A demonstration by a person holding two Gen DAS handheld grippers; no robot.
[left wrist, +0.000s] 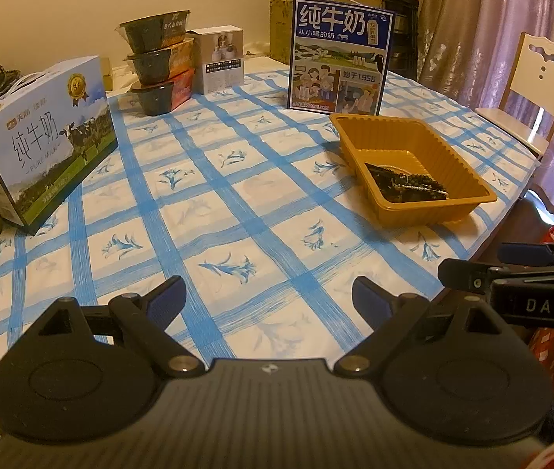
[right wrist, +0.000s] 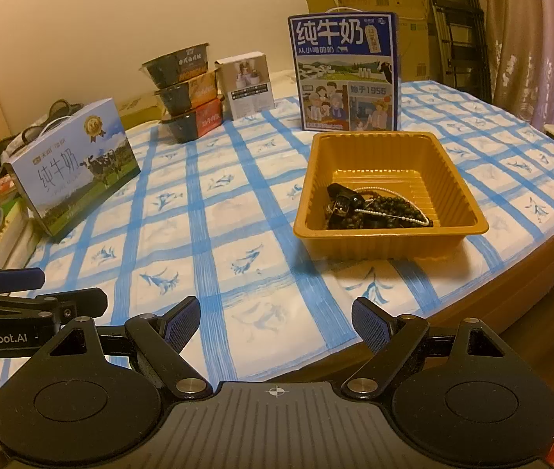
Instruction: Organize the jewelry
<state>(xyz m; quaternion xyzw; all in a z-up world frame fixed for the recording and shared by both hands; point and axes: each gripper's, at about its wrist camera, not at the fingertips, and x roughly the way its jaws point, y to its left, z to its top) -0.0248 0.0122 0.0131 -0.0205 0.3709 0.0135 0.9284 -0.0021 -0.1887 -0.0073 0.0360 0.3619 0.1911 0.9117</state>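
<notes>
Dark beads and a pearl strand, the jewelry point(right wrist: 378, 207), lie tangled in the near corner of a tan tray point(right wrist: 449, 179) on the desk point(right wrist: 206, 234), near its right edge; single pieces are hard to separate. Bare checked cloth spreads left of it. Both tools, left point(left wrist: 269, 297) and right point(right wrist: 276, 322), hover empty, fingers apart, over the near edge. Cartons crowd the far side.
</notes>
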